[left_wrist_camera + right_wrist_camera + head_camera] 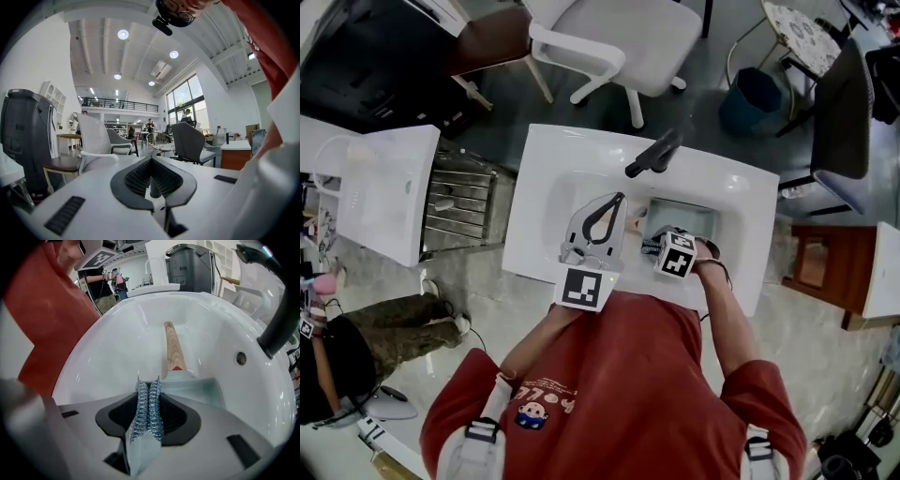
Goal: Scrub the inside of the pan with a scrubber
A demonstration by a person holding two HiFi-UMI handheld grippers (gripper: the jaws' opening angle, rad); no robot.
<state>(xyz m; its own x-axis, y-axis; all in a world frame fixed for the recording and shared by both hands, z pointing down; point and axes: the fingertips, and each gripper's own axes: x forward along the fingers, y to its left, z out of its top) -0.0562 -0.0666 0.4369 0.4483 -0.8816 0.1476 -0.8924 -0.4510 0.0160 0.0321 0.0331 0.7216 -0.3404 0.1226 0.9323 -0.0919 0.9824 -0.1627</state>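
Silvery-blue scrubber [145, 411] near pale-green, wooden-handled pan [205, 387].

Silvery-blue scrubber [147, 411], pale grey-green pan [208, 389]

White sink [546, 183] front and centre, standing on the grey floor [712, 89]; black faucet [654, 153] mounted on its back rim; down in the basin lies the pale green pan [692, 217], flat on the bottom, its wooden handle [172, 348] stretched across the white bowl; overflow hole [241, 358] in the basin wall nearby.
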